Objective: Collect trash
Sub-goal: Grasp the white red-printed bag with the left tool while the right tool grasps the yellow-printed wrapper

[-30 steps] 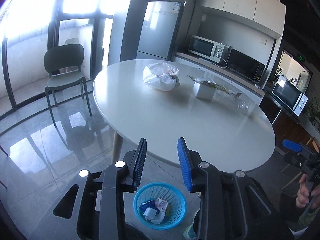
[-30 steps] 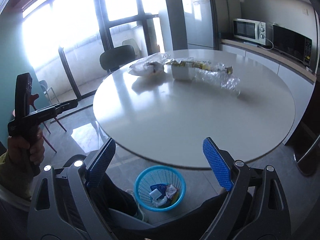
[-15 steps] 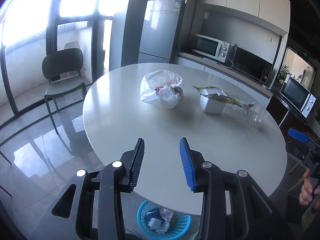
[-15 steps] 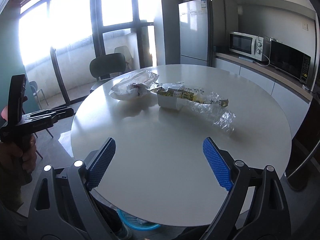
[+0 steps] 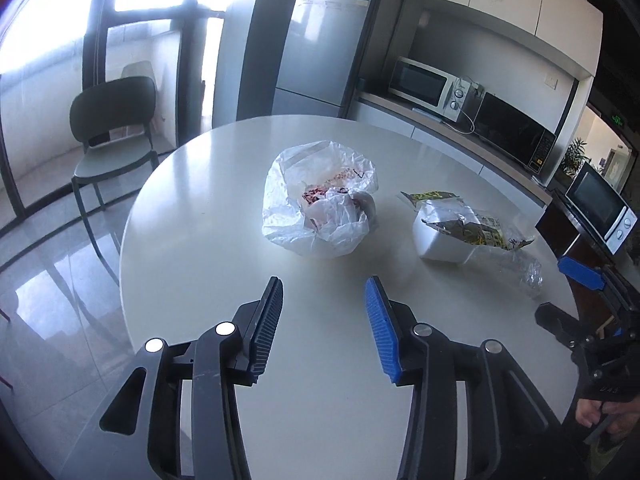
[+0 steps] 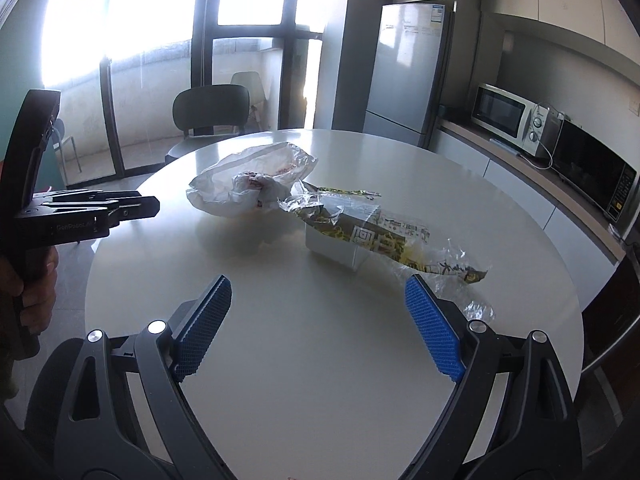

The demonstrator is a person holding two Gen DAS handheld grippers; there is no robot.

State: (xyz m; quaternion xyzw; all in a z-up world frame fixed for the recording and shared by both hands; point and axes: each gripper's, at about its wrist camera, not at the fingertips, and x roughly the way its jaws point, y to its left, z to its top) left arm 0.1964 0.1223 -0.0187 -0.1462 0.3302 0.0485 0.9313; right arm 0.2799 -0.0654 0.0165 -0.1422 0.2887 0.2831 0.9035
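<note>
Three pieces of trash lie near the middle of the round, glossy pale surface (image 5: 208,216): a crumpled white plastic bag (image 5: 320,204) with red print, a white box (image 6: 336,246) just beside it, and a long crinkled printed wrapper (image 6: 384,236) draped across the box. My left hand-held gripper (image 5: 324,316) points at the bag, jaws opening, nothing between them. My right hand-held gripper (image 6: 318,318) tilts down towards the box, jaws wide apart and empty.
</note>
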